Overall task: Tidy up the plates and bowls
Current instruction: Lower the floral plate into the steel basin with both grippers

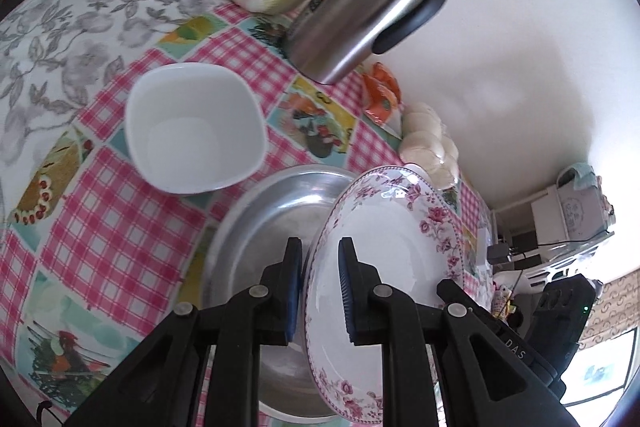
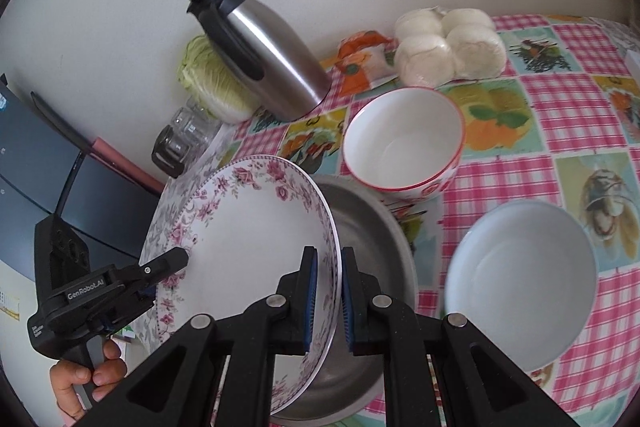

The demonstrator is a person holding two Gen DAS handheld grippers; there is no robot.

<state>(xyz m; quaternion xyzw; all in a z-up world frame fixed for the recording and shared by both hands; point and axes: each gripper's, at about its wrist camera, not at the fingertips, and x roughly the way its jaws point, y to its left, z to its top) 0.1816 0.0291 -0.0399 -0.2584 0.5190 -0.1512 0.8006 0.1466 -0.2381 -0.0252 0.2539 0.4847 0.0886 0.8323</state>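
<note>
Both the left gripper [image 1: 319, 291] and the right gripper [image 2: 329, 297] are clamped on the rim of the floral plate [image 1: 384, 259], tilted over the steel basin [image 1: 276, 223]. Only the right wrist view shows the red-rimmed bowl [image 2: 404, 143] ahead; only the left shows the square white bowl [image 1: 196, 127].

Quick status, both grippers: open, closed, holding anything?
Left gripper: closed on the rim of the floral plate.
Right gripper: closed on the opposite rim of the same plate, tilted over the metal pan.
</note>
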